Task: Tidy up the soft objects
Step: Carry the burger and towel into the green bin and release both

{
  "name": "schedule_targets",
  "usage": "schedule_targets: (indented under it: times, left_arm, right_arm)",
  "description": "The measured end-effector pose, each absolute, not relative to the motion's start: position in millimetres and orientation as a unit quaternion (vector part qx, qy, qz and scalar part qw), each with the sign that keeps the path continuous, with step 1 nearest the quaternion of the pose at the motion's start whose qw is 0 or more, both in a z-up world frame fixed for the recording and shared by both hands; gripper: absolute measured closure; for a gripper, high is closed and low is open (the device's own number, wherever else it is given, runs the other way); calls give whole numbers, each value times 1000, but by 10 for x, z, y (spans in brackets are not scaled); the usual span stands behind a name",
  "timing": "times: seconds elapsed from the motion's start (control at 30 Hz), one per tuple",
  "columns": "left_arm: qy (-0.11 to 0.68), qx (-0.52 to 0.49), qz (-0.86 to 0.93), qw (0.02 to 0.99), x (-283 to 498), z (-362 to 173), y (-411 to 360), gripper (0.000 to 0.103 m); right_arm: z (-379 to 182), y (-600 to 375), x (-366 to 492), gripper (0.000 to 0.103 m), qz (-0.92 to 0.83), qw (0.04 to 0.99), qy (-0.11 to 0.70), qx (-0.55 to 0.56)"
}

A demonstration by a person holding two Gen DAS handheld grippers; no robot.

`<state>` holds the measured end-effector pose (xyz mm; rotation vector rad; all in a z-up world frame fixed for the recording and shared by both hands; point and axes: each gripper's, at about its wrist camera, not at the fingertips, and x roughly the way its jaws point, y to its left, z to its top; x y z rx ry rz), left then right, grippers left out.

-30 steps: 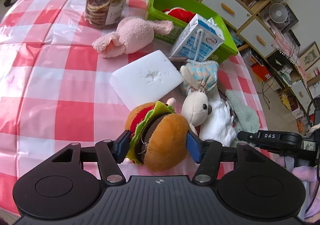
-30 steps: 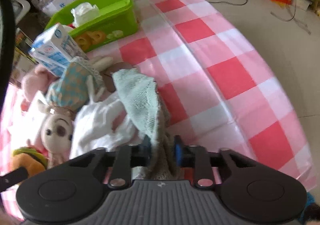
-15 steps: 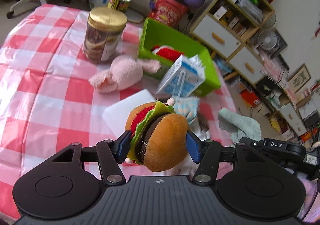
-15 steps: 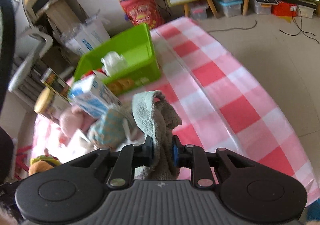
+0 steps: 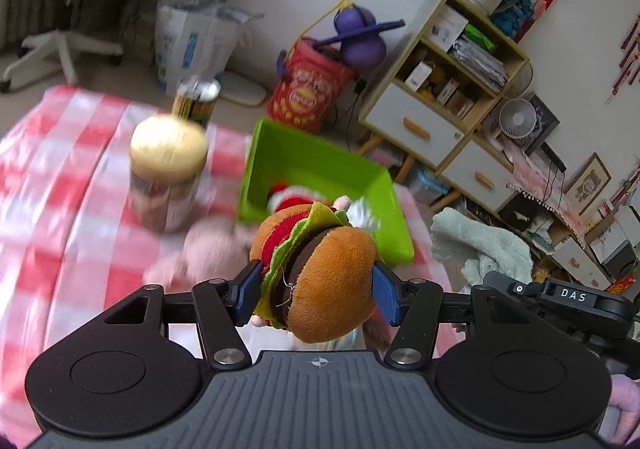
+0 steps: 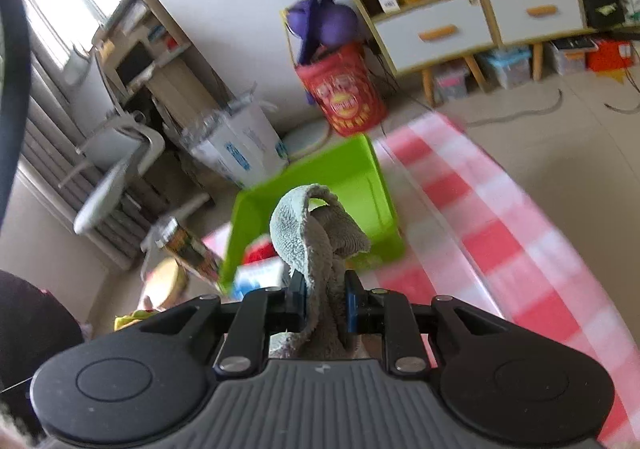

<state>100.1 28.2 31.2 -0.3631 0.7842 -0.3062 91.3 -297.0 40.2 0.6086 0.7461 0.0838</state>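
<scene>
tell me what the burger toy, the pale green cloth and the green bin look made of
Burger toy: plush fabric, short fuzzy pile, a loose thread at the seam; probably stuffed.
Pale green cloth: terry-like towelling, looped nubby surface, draping limp.
Green bin: looks like moulded plastic, smooth with a slight sheen and straight rigid walls.

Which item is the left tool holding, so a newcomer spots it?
Start at the red-and-white checked table, near the green plastic bin. Clamped in the left tool is a plush hamburger: orange bun, green felt lettuce, unlike the pale towel beside it.
</scene>
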Motion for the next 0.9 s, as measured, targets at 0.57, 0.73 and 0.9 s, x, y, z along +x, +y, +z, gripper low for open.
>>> schedule_targets:
  times: [0.57,0.73,0.9]
  left_arm:
    - [363,-101,-186,908,2511,39,-370,44]
    - [380,-77,-185,903,2783,-231,-526,43]
    - [389,-59,-192,899,2958,-407,-620,43]
  right_arm:
    - [124,-2858,2148,103,81,918,329,204]
    - [-70,-2808,2401,103,80,919,340,181]
    - [-237,-2714,2562,103,83,922,350,143]
